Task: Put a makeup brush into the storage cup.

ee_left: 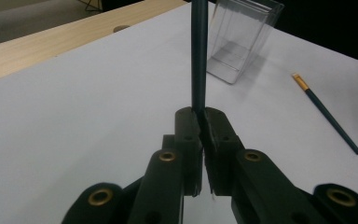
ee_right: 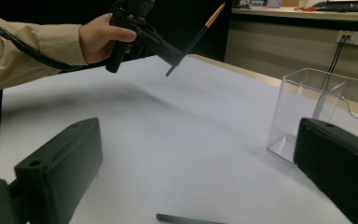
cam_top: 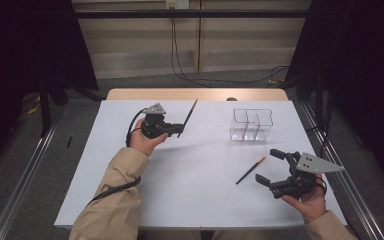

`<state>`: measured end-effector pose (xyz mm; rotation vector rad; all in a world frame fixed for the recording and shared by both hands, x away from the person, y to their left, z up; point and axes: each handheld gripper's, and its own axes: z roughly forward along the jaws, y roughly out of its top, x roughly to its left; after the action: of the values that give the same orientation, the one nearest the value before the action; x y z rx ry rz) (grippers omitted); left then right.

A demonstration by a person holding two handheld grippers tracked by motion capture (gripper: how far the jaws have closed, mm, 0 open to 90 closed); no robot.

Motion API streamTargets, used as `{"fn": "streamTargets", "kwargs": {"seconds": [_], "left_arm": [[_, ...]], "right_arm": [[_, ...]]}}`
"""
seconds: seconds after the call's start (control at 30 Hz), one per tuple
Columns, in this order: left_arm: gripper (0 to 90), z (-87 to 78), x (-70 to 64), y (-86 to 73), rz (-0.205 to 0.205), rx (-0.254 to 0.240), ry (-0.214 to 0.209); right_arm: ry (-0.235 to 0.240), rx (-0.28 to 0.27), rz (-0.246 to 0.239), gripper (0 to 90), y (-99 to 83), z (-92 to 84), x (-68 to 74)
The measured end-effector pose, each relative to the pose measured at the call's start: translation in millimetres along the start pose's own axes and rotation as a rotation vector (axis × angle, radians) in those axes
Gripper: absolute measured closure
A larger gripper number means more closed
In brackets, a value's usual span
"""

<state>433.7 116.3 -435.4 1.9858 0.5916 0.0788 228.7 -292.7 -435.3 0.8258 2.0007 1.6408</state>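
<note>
Held paintbrush (cam_top: 187,118): dark handle, orange-tan tip, raised off the white surface (cam_top: 190,195), tilted, tip up and away from the person. Clamped low on the handle in the left claw (cam_top: 179,129), jaws fully closed on it, pads pressing each side; same grip in the left gripper view, handle (ee_left: 199,56) rising straight out from between the closed jaws. Seen too from the right gripper view, paintbrush (ee_right: 195,39) angled up to the right from the left claw (ee_right: 175,58), left hand (ee_right: 100,39) wrapped around the grip, tan sleeve (ee_right: 23,51) and cable trailing behind. Left hand (cam_top: 145,142) at the left middle of the surface. Second paintbrush (cam_top: 250,170) lying flat on the surface, right of centre, tip toward the clear box, touching nothing; also in the left gripper view (ee_left: 326,114), and its dark end (ee_right: 186,219) between the right jaws' line of sight in the right gripper view. Right claw (cam_top: 270,167) just right of that lying paintbrush, jaws wide apart, nothing between them, held in the right hand (cam_top: 310,200). Clear box (cam_top: 251,125) with dividers upright at the far right part of the surface, well apart from the held paintbrush, near the lying one; compartments look empty.
</note>
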Motion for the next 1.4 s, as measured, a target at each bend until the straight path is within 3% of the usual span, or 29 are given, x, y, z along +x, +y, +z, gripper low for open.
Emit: {"fn": "streamTargets", "kwargs": {"seconds": [0.4, 0.6, 0.83, 1.4], "left_arm": [[84.9, -4.1, -11.0, -4.0, 0.001, -0.084, -0.018], [84.9, -5.8, -17.1, -5.8, -0.017, -0.165, -0.022], [84.9, -3.3, -22.2, -10.5, -0.034, -0.216, -0.027], [84.9, 6.9, -46.1, -16.5, -0.011, -0.252, -0.089]], "right_arm": [[0.001, -0.011, 0.004, 0.5, 1.2, 2.4, 0.1], [0.002, -0.009, 0.008, 0.5, 1.4, 3.3, 0.1], [0.006, -0.017, 0.012, 0.5, 2.1, 4.1, 0.0], [-0.001, -0.028, 0.024, 0.4, 5.1, 6.8, -2.1]]}}
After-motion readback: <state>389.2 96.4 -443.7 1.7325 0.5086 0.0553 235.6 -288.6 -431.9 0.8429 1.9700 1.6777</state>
